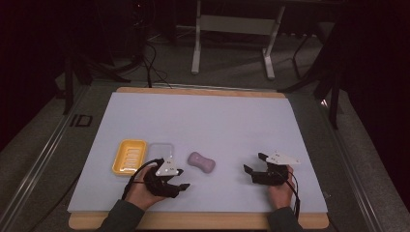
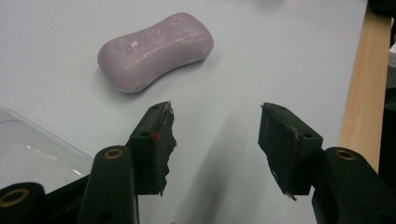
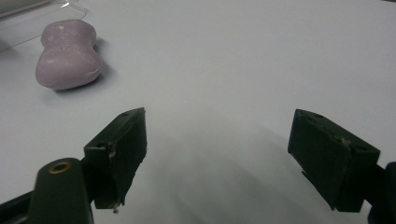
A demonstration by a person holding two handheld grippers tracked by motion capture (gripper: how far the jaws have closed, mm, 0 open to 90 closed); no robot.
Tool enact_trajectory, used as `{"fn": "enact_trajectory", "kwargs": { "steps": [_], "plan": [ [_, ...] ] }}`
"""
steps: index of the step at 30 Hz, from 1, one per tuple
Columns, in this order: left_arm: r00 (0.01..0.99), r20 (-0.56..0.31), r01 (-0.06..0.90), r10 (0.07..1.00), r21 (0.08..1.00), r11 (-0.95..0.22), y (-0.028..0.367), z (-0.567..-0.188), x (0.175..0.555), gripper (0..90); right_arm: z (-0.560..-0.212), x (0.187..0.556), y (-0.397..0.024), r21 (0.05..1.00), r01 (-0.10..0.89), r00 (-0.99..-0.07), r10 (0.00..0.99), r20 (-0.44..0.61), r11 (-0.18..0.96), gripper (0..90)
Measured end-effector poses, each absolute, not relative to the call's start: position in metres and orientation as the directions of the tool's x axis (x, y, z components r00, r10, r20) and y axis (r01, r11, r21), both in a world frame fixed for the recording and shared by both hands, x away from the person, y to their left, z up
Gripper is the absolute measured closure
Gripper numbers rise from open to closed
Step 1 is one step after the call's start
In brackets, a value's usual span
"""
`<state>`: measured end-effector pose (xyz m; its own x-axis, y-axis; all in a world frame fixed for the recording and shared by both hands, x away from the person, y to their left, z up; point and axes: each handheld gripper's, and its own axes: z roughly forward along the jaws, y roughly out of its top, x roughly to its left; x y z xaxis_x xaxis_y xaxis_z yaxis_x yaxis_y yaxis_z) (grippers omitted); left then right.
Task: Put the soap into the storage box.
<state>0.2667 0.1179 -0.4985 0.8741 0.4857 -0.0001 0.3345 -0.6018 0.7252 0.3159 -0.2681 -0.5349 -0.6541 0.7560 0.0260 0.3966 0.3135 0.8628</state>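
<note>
A purple, waisted bar of soap point(image 1: 201, 162) lies on the pale blue mat point(image 1: 203, 121) near the front middle. Left of it sit a clear plastic lid point(image 1: 161, 151) and a yellow ribbed soap dish point(image 1: 129, 157). My left gripper point(image 1: 181, 179) rests just in front of the lid, jaws apart with nothing between them. In the left gripper view the soap point(image 2: 156, 51) lies ahead of the left gripper point(image 2: 215, 112), apart from it. My right gripper point(image 1: 254, 162) stands open to the right of the soap. The right gripper view has the soap point(image 3: 68, 56) far off to the left of the right gripper point(image 3: 218, 116).
The mat lies on a wooden board whose edge point(image 1: 193, 220) runs along the front. A corner of the clear lid point(image 2: 32, 149) sits beside my left jaw. Beyond the table stand a white desk frame point(image 1: 232, 29) and some cables on the floor.
</note>
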Motion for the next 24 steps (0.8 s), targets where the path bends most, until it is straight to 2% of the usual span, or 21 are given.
{"fn": "enact_trajectory", "kwargs": {
  "steps": [17,19,20,24],
  "plan": [
    [0.909,0.014,0.277,0.416,0.725,-0.631,0.108,-0.478,0.285,45.3,-0.535,0.316,-0.264,0.849,0.391,-0.671,0.741,-0.001,0.355,19.2],
    [0.912,0.010,0.276,0.411,0.726,-0.630,0.107,-0.478,0.287,46.1,-0.535,0.316,-0.264,0.849,0.390,-0.672,0.740,-0.003,0.357,19.2],
    [0.921,0.001,0.266,0.389,0.729,-0.631,0.106,-0.476,0.289,50.9,-0.536,0.316,-0.264,0.848,0.390,-0.673,0.740,-0.005,0.360,19.1],
    [0.922,0.003,0.263,0.387,0.729,-0.632,0.103,-0.474,0.294,50.3,-0.536,0.316,-0.264,0.848,0.391,-0.673,0.740,-0.003,0.358,19.2]
  ]
}}
